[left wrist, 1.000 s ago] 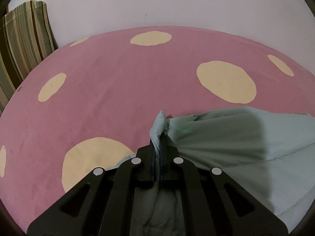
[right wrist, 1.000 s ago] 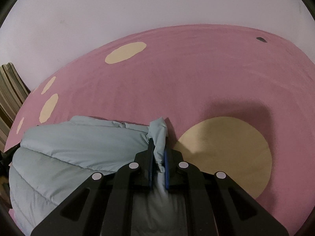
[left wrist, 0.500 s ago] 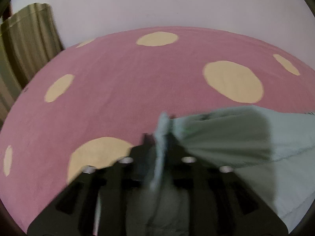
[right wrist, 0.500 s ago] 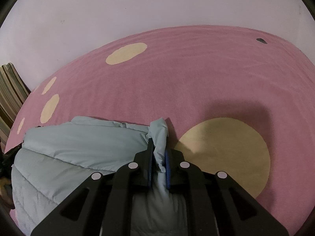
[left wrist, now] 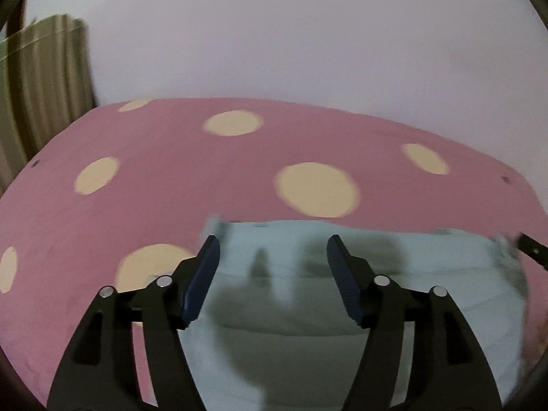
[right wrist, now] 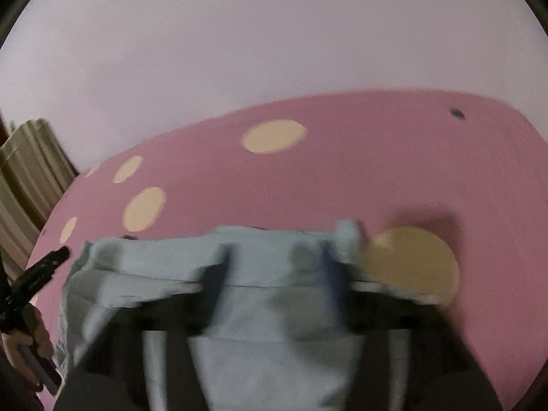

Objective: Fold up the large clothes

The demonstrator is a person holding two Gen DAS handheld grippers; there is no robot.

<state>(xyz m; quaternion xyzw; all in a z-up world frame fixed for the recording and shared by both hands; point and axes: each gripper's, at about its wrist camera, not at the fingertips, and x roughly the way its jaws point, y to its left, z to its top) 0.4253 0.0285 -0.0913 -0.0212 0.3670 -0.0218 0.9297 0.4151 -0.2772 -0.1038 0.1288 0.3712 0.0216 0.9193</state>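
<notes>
Your left gripper (left wrist: 270,250) and right gripper (right wrist: 274,267), blurred, have just been opening; jaws wide, gripping nothing. Pale blue quilted garment (left wrist: 342,274) lies folded at the pink cream-dotted bedspread's (left wrist: 171,178) near edge.

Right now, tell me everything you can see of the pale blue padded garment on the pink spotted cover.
The pale blue garment is a quilted, puffy piece with stitched seams, lying folded on the pink cover with cream dots, its far edge roughly straight with small raised corners. The left tool and right tool hang open above it; their jaws have just been opening and no pad presses the fabric. Tool shadows fall across it.
</notes>
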